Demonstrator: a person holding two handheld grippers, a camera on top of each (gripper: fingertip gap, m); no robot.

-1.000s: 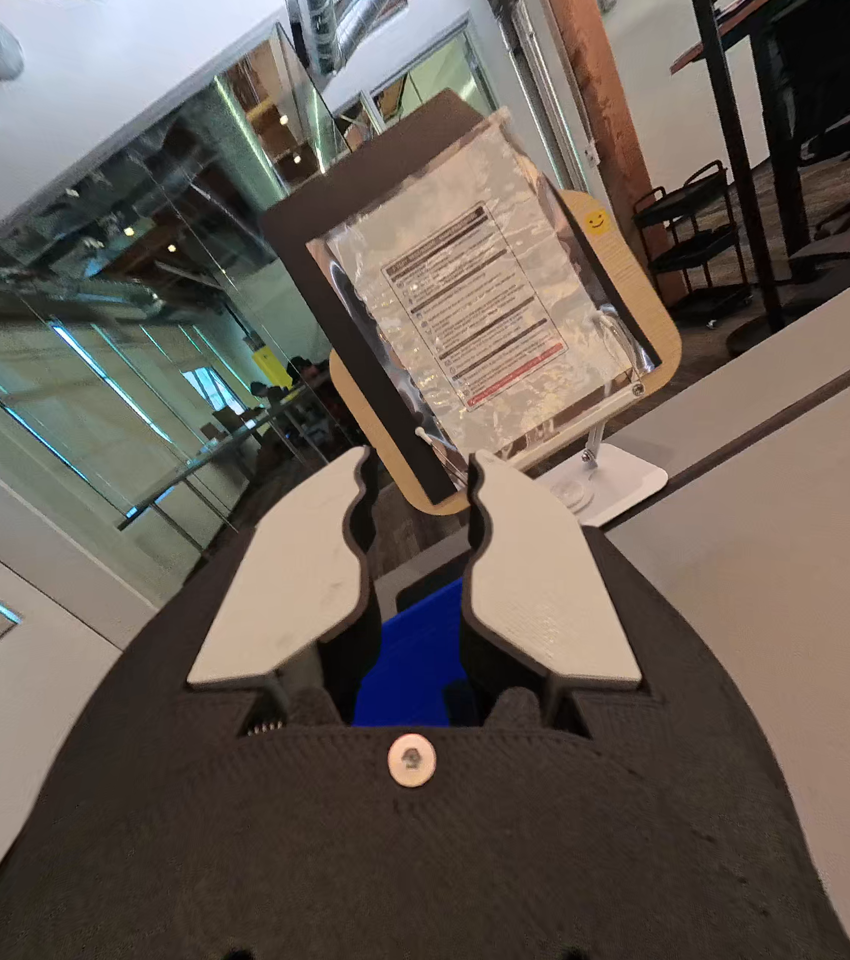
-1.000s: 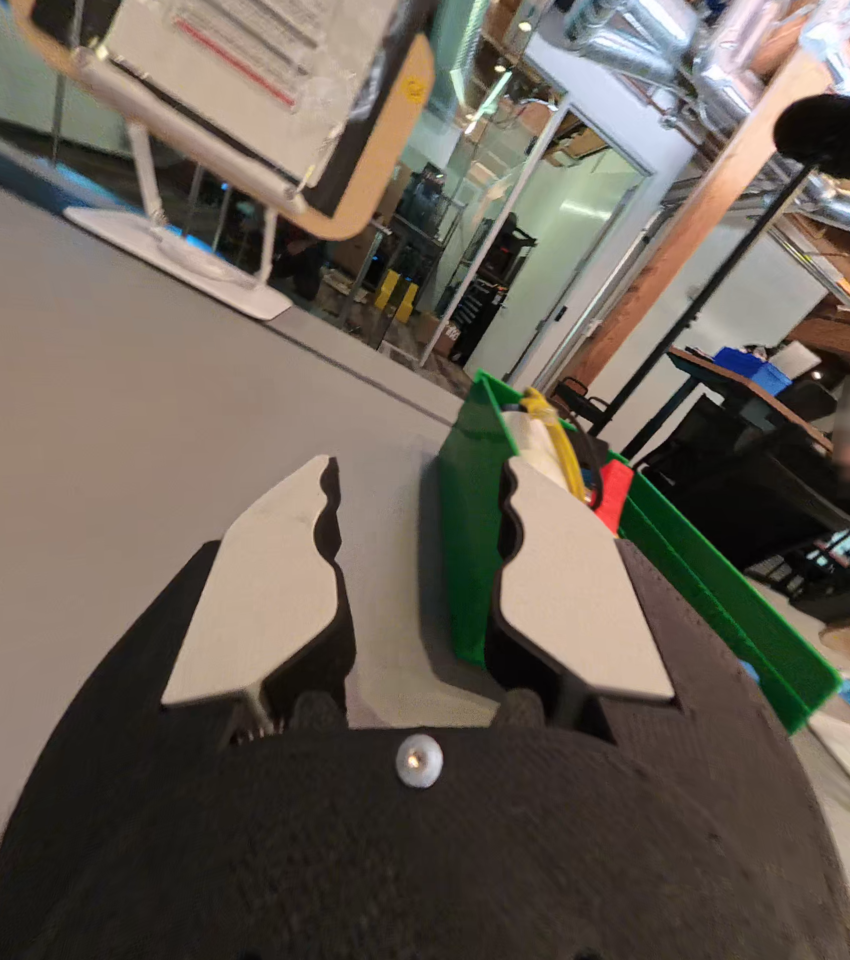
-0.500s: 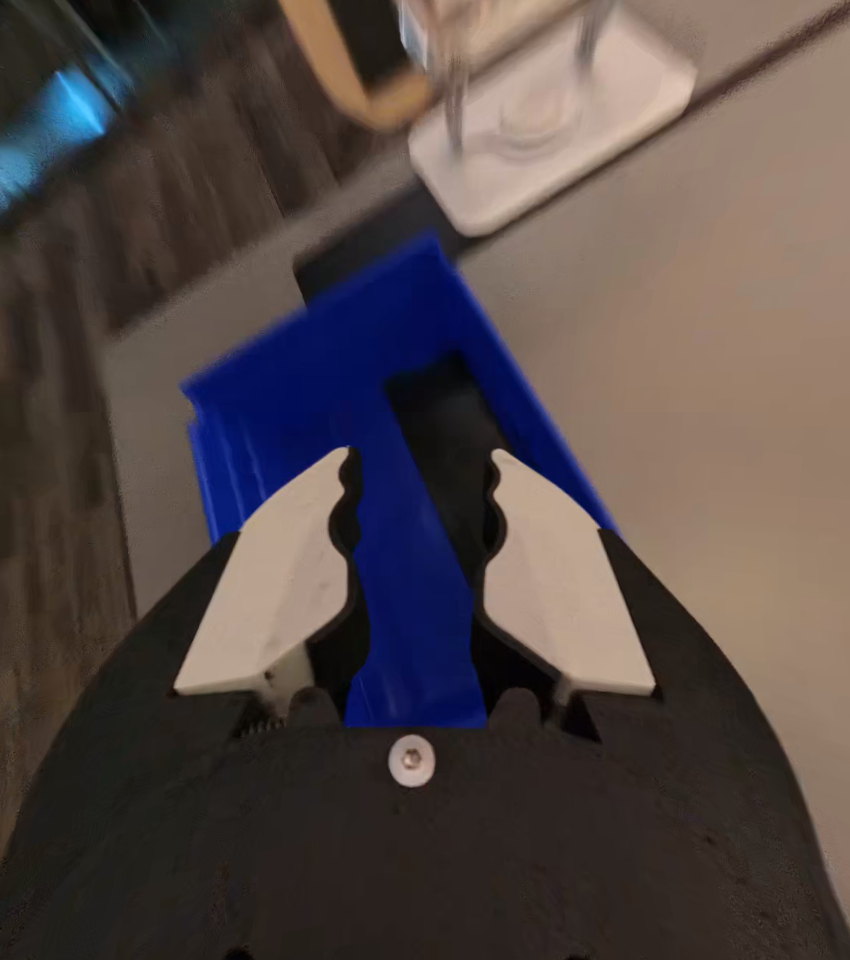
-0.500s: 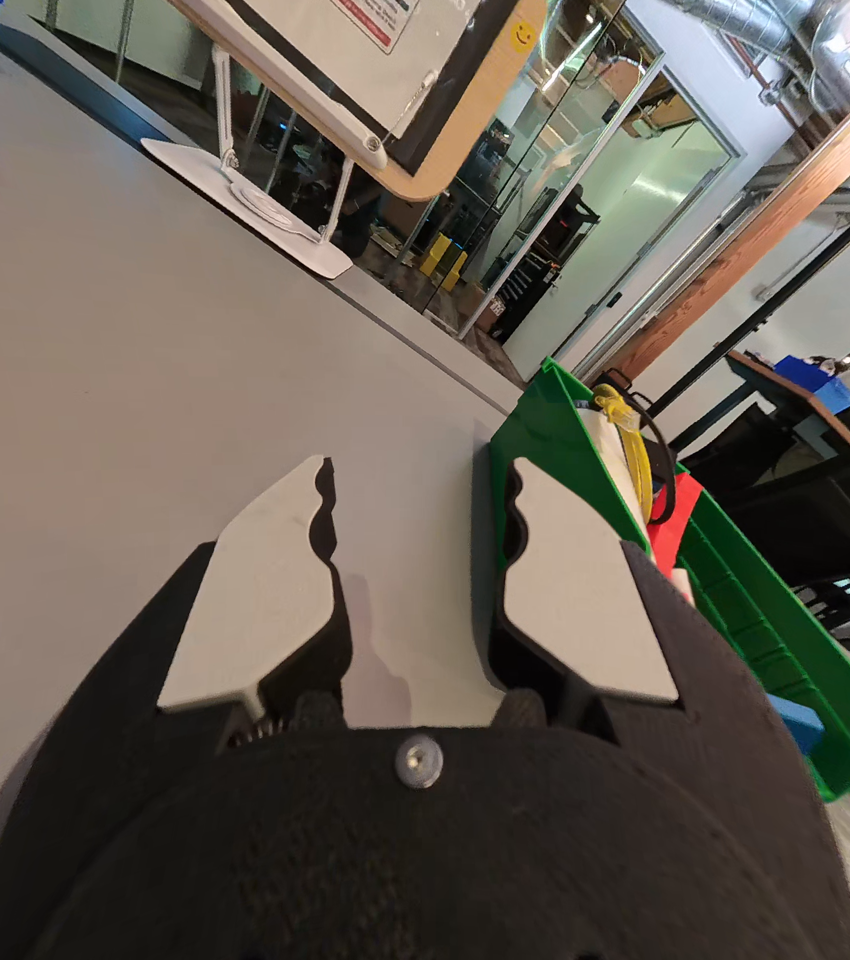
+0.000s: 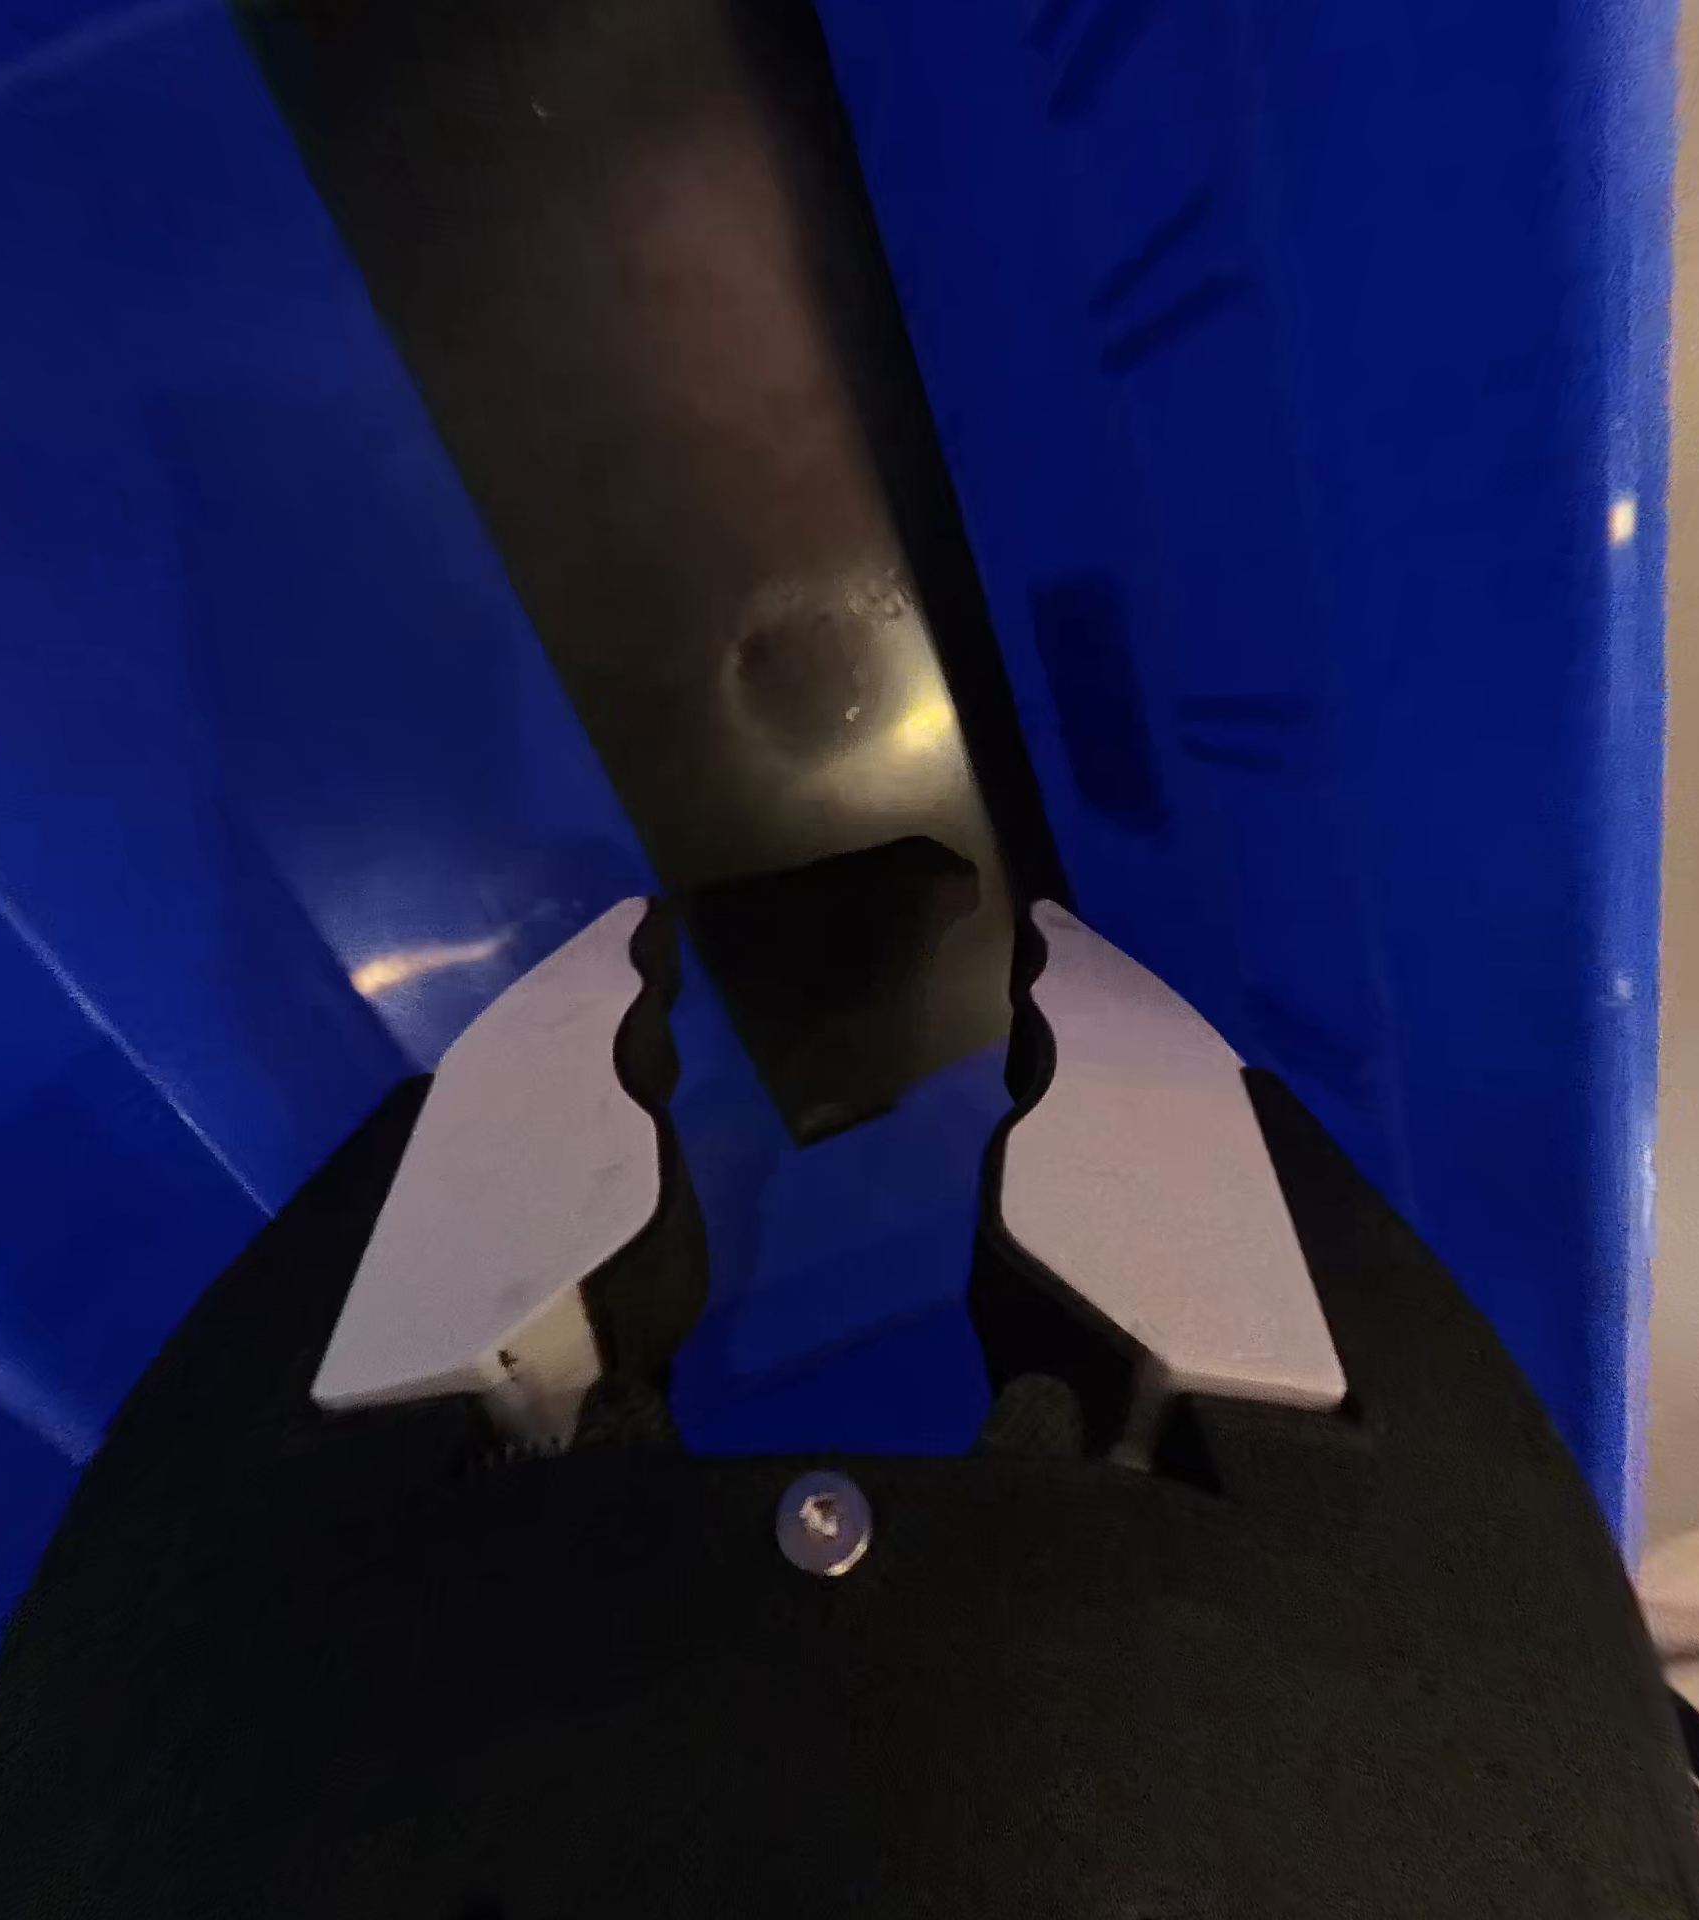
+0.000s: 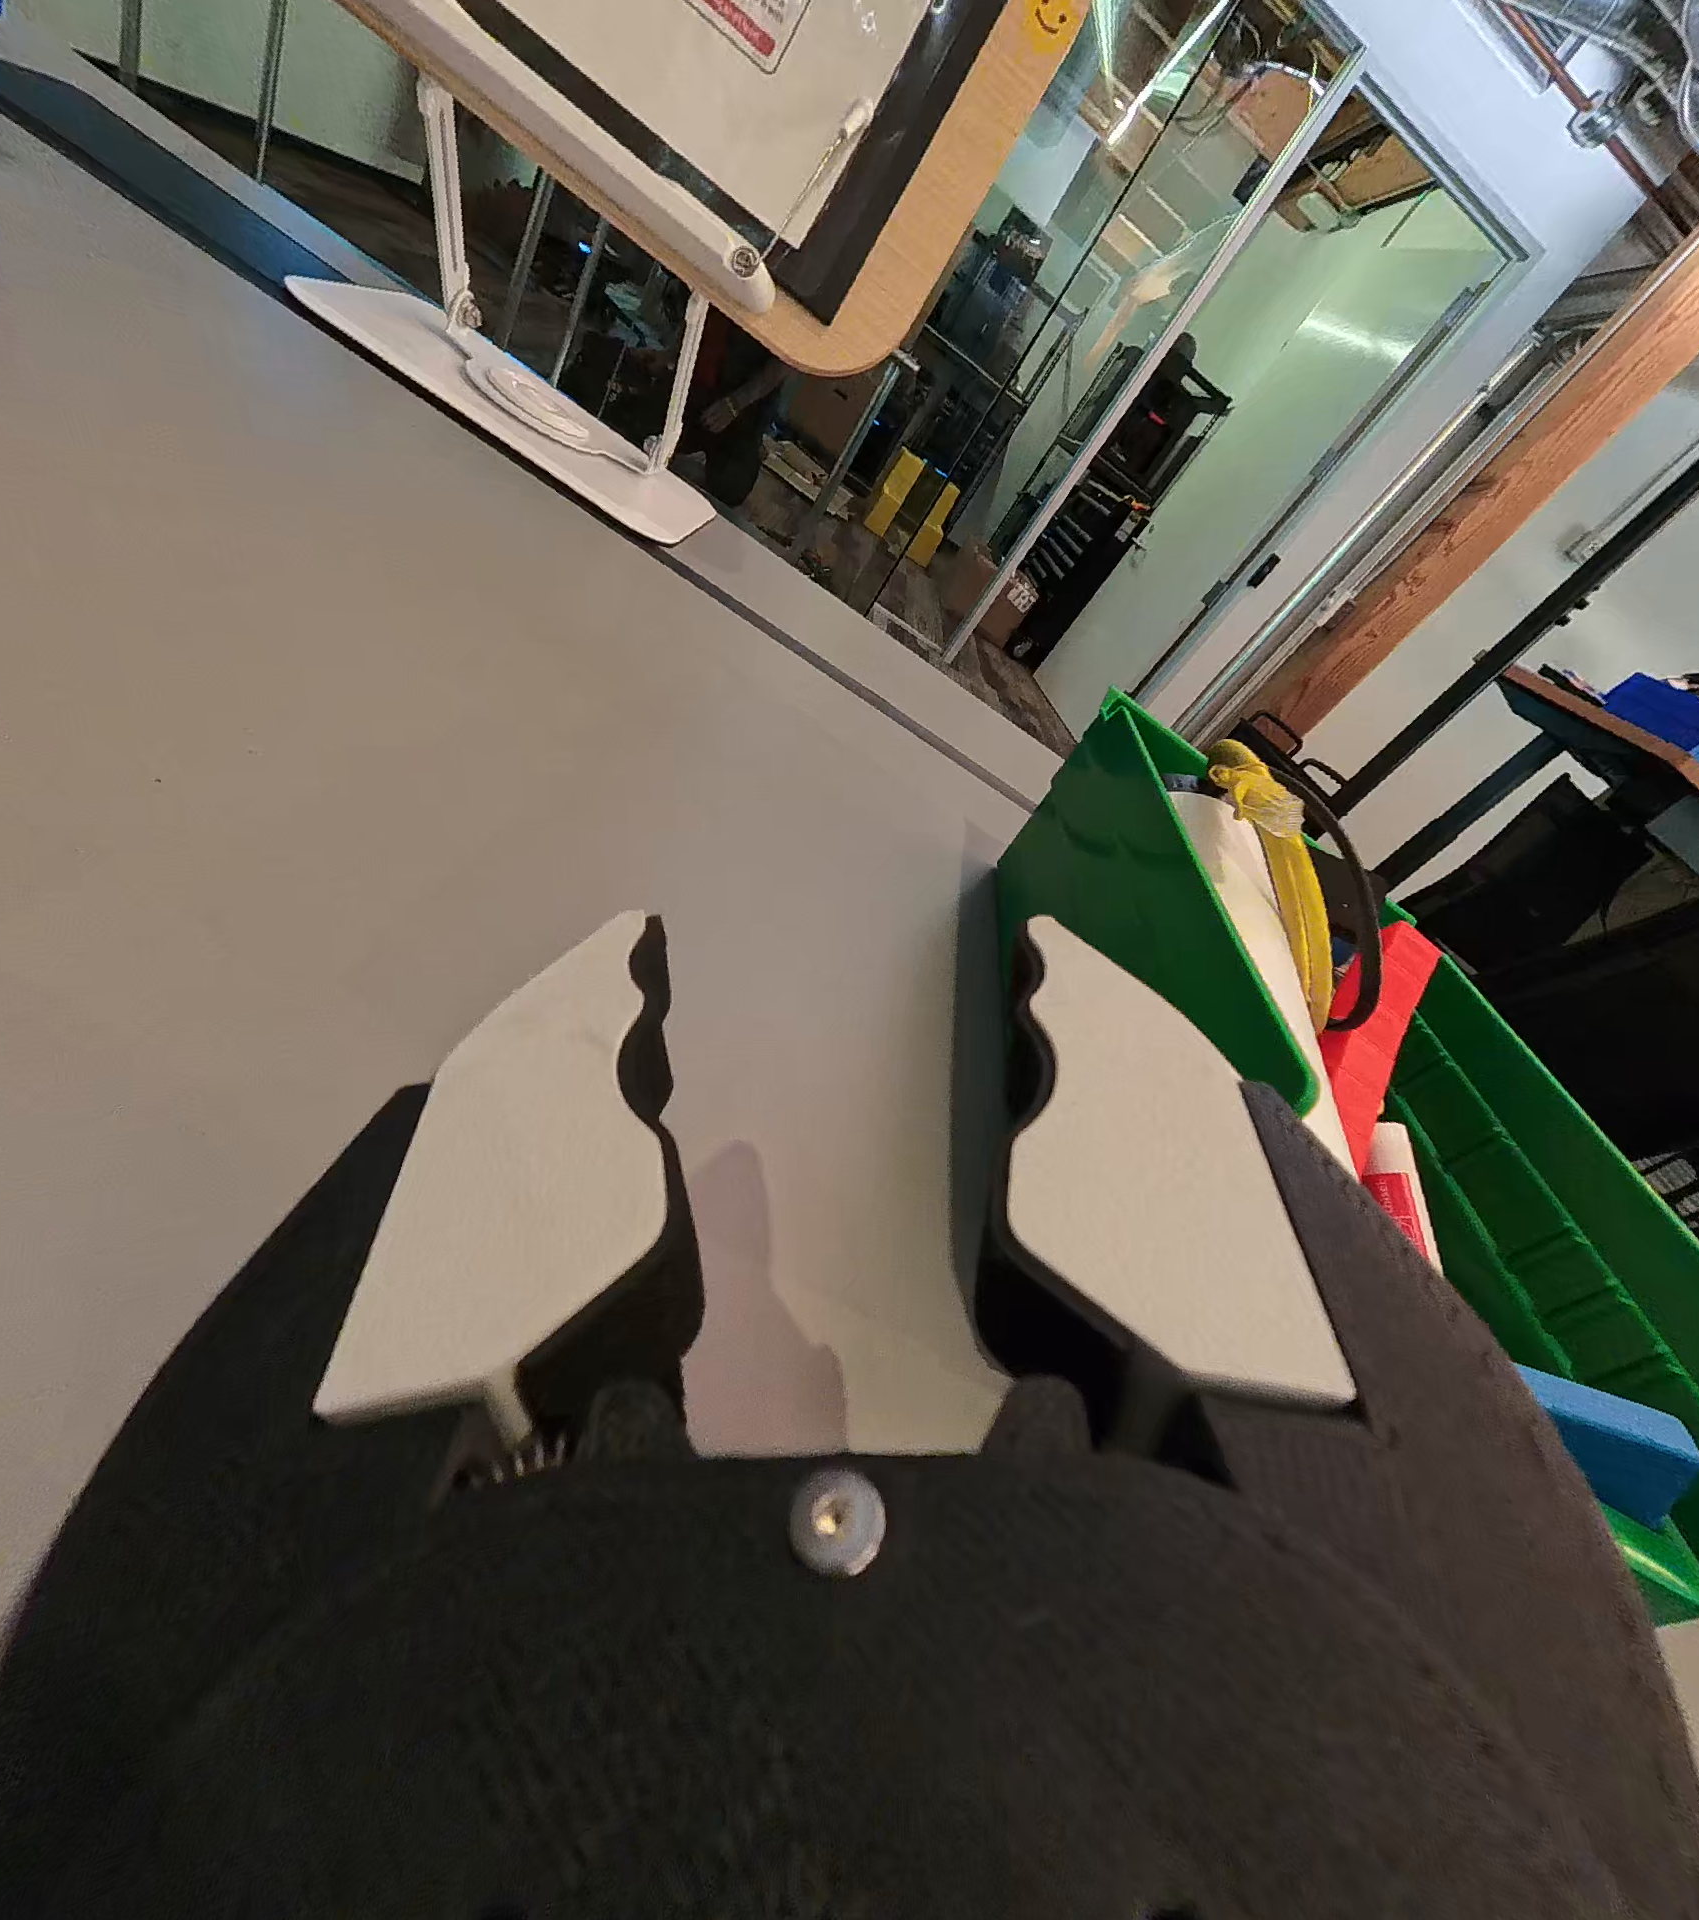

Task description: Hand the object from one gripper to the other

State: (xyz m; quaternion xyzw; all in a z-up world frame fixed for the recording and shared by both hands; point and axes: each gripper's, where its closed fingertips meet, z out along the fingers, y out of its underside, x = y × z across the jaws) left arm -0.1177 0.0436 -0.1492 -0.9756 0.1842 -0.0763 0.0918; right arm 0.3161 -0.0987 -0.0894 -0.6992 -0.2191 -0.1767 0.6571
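A broad, matte grey tabletop (image 6: 305,675) runs to a dark edge, and a white metal stand with a flat base (image 6: 512,405) holds a rounded wooden board (image 6: 938,239) at its far side. Beyond stand glass partition walls with pale metal frames (image 6: 1188,312), a bare timber post (image 6: 1551,416) and silver ceiling ducts (image 6: 1697,62), all evenly lit.

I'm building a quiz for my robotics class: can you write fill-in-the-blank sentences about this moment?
1. The left tongs reach into a bin coloured ____.
2. Between their open fingers lies the end of a flat ____ object.
3. The right tongs are open and hold ____.
4. Beside them stands a ____ bin with a yellow cable.

Missing words: blue; black; nothing; green
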